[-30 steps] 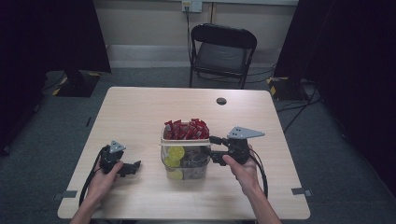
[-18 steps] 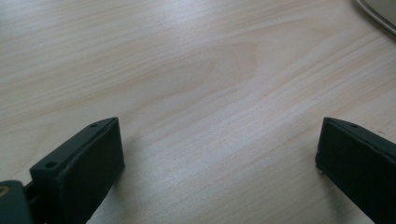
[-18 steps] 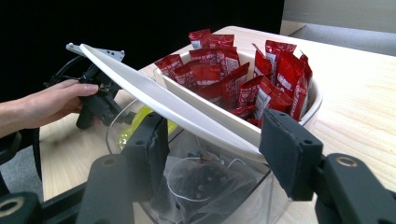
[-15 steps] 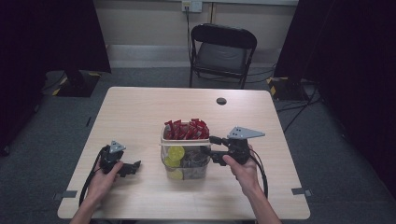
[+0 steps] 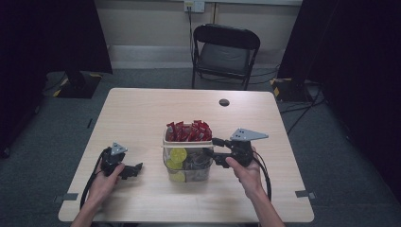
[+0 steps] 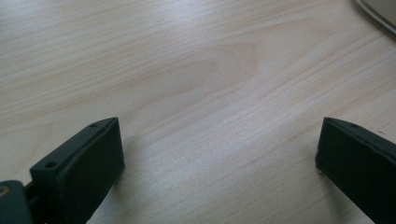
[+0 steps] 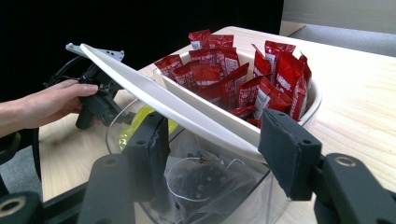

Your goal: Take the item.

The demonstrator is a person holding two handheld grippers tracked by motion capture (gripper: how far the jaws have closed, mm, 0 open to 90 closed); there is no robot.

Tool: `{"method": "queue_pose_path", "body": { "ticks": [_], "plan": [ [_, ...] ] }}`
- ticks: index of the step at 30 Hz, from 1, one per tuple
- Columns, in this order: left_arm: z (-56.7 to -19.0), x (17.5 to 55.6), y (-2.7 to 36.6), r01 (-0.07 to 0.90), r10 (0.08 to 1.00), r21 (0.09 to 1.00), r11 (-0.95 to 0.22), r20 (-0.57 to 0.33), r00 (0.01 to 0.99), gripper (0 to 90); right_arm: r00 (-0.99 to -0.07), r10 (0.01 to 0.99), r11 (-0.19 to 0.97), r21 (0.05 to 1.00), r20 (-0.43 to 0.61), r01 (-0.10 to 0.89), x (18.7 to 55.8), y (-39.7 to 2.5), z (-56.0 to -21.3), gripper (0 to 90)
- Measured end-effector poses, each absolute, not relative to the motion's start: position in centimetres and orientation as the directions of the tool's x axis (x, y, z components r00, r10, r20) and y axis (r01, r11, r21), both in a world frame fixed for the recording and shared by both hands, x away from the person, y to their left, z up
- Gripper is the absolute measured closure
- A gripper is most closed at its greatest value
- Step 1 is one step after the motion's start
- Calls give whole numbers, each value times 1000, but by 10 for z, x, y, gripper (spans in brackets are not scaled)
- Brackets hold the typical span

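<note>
The clear container (image 5: 187, 156) of red sachets (image 7: 243, 79) stands midway along the table (image 5: 142, 113), nearer its front edge. The right gripper (image 7: 210, 144), jaws apart, straddles its rim. The left gripper (image 6: 215, 154), jaws wide apart, rests near the front left corner.

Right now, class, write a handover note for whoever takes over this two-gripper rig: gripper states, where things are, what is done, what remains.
Left gripper: open, empty, by the pale wooden table, apart from the container.
Right gripper: open, jaws astride the near rim of the white tray of red sachets.
Tray sits atop the clear plastic container, which holds yellow pieces and tea bags.
Done: right gripper lined up.
Left: probably close on the rim and lift the tray.
</note>
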State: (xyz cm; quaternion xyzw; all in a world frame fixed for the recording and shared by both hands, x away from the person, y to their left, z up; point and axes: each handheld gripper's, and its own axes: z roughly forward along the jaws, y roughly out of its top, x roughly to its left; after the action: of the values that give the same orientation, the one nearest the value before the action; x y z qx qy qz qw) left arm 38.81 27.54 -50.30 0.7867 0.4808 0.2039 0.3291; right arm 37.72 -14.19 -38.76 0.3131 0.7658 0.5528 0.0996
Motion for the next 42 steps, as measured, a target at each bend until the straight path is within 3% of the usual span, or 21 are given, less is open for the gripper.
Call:
{"method": "queue_pose_path", "body": {
  "ticks": [42],
  "plan": [
    [-503, 388, 276, 622, 890, 713, -323, 5, 456, 3, -787, 586, 192, 911, 193, 366, 377, -141, -386, 442]
  ]
}}
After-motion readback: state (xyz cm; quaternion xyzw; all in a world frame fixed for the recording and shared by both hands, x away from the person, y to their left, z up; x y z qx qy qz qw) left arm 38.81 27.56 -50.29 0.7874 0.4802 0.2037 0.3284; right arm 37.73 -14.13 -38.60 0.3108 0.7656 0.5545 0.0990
